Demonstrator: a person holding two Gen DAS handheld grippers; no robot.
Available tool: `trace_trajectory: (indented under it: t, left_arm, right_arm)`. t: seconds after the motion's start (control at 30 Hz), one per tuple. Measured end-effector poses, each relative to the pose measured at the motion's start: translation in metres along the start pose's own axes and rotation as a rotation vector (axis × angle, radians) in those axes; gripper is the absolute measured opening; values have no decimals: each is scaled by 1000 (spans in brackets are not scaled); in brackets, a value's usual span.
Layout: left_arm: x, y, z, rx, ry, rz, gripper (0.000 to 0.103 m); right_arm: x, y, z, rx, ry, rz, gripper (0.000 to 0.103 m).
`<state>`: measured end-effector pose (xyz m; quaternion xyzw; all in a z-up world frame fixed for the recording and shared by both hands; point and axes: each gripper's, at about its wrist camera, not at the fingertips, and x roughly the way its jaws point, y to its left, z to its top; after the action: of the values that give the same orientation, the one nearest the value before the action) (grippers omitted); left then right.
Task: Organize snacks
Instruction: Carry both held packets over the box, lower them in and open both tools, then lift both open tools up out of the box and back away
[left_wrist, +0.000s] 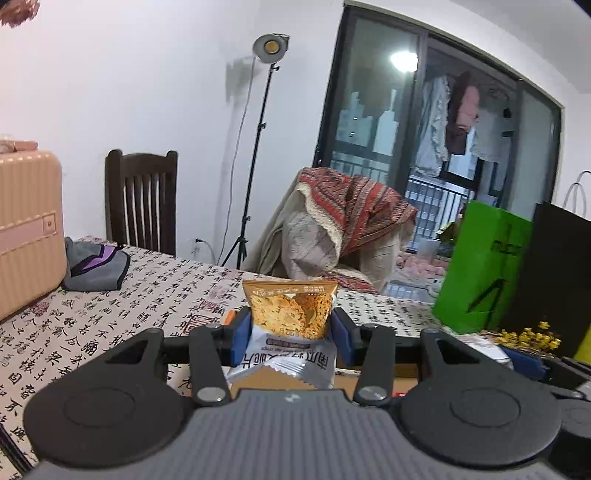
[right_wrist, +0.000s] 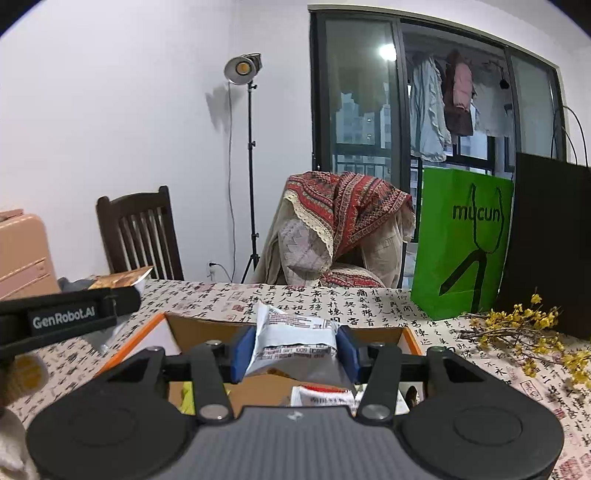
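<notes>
1. Snack packet, orange-and-silver (left_wrist: 290, 317), with a photo of crisps and printed Chinese characters: held upright between the blue pads (left_wrist: 242, 332) of the left gripper (left_wrist: 291, 332), jaws pressed on its sides at a middling width.
2. Second snack packet, white-and-silver (right_wrist: 295, 339), fine print facing the camera: clamped between the blue pads (right_wrist: 347, 350) of the right gripper (right_wrist: 295, 350), directly above the cardboard box.
3. Cardboard box (right_wrist: 173, 325), open, orange-edged, the landmark: sits on the calligraphy-print tablecloth (right_wrist: 332, 299). Inside, below the right gripper, a white wrapper with a red edge (right_wrist: 321, 397) and something yellow-green (right_wrist: 187, 400) at the left; contents otherwise too hidden to name.
4. Left gripper seen from the right wrist view, to the left of the box, marked "GenRobot.AI", with its packet's end poking out beyond it.
5. Green paper bag (right_wrist: 461, 240) and black paper bag (right_wrist: 554, 240) stand beyond the box to the right; yellow flower sprigs (right_wrist: 524, 332) lie just in front of them.
6. Pink suitcase (left_wrist: 26, 229) and a grey-and-purple pouch (left_wrist: 98, 267) sit well left of the box.
7. Behind the table: dark wooden chair (right_wrist: 140, 236), studio lamp on a stand (right_wrist: 243, 68), chair draped in red patterned cloth (right_wrist: 347, 214).
</notes>
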<state>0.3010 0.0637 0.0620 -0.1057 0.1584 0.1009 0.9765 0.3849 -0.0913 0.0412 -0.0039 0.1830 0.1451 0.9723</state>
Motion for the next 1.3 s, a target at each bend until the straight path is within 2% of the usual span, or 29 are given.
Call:
trace_trajectory:
  t: [0.1, 0.33, 0.37, 0.4, 0.47, 0.5, 0.53, 0.6, 0.9, 1.1, 1.3]
  left_arm:
    - [10, 6, -7, -5, 10, 2, 47]
    - [14, 10, -13, 7, 5, 5, 50]
    - [14, 10, -14, 7, 3, 1, 54]
    - [14, 11, -15, 5, 1, -4, 58]
    - [12, 12, -15, -1, -5, -2, 84]
    - [11, 12, -15, -4, -13, 2, 90]
    - [8, 13, -15, -8, -24, 9, 103]
    - [5, 14, -14, -18, -38, 10, 103]
    - [-9, 9, -6, 3, -42, 3, 103]
    - [-46, 13, 6, -8, -68, -18, 103]
    - [-93, 21, 2, 19, -84, -25, 103]
  right_arm:
    - [8, -5, -9, -1, -25, 4, 48]
    - [21, -14, -20, 15, 15, 43, 50]
    - [21, -15, -22, 19, 21, 44, 52]
    - [22, -16, -22, 23, 29, 48, 58]
    - [23, -19, -22, 38, 40, 62, 64]
    - [23, -21, -22, 48, 48, 73, 78]
    - [23, -23, -22, 57, 51, 82, 95]
    - [21, -26, -23, 67, 42, 79, 103]
    - [12, -27, -16, 48, 53, 36, 103]
    - [-27, -26, -7, 24, 15, 62, 103]
    - [-79, -22, -14, -21, -11, 82, 103]
